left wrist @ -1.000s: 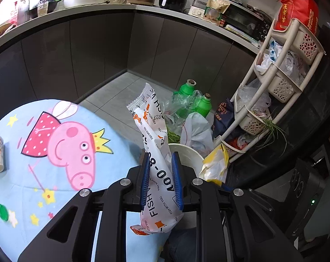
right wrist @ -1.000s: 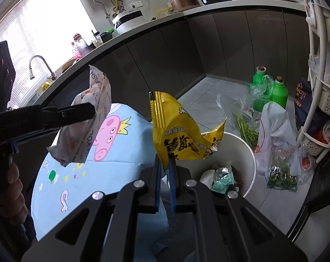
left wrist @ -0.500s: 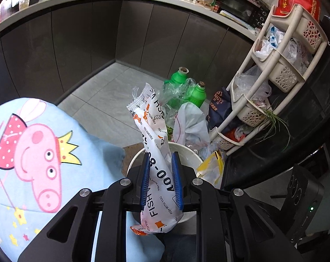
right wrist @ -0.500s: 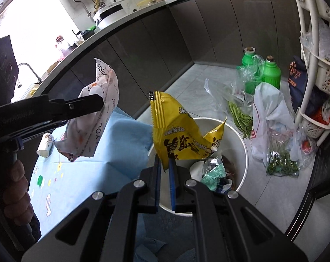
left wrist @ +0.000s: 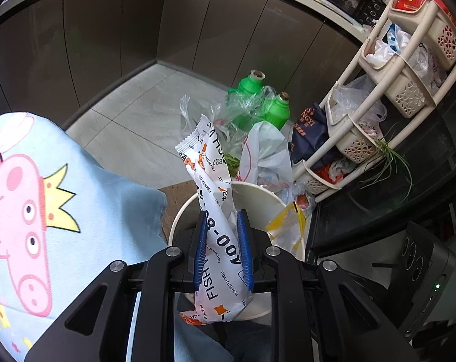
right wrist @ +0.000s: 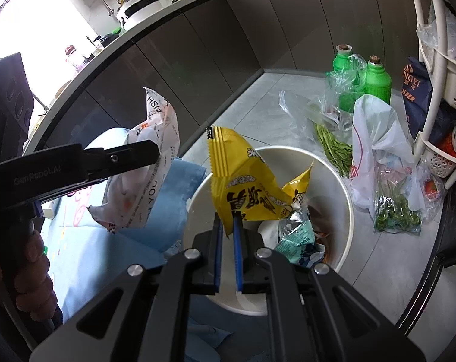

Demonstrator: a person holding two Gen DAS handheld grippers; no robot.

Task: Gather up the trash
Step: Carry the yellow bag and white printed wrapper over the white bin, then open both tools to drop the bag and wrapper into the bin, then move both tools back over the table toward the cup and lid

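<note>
Wrappers fill both grippers above a white bin (right wrist: 347,199) that stands on the grey tile floor. Seen from the left wrist, the left gripper (left wrist: 221,229) has its blue pads (left wrist: 201,253) closed partway on a white wrapper (left wrist: 211,208) printed with orange fish and black lettering; the wrapper stands up twisted between the fingers, its lower end hanging out below them, and the bin rim (left wrist: 258,188) shows right behind it. From the right wrist, the right gripper (right wrist: 228,229) has its fingers nearly together, pinching the bottom corner of a yellow wrapper (right wrist: 243,187), which spreads upward and to the right over the bin's mouth. In that same view the left gripper (right wrist: 155,150) reaches in from the left with the white wrapper (right wrist: 149,169) crumpled in its grip, held over the edge of a blue tablecloth (right wrist: 167,211) just beside the bin. Inside the bin lie a teal packet (right wrist: 297,236) and other scraps. The tablecloth carries a pink cartoon pig (left wrist: 20,220) in the left view. On the floor past the bin stand two green bottles (right wrist: 377,80), a white plastic bag (right wrist: 375,138), and clear bags of green vegetables (right wrist: 393,211). A beige basket rack (left wrist: 402,69) stuffed with bags rises at the right, and dark cabinets (left wrist: 212,30) curve along the back under a counter.
</note>
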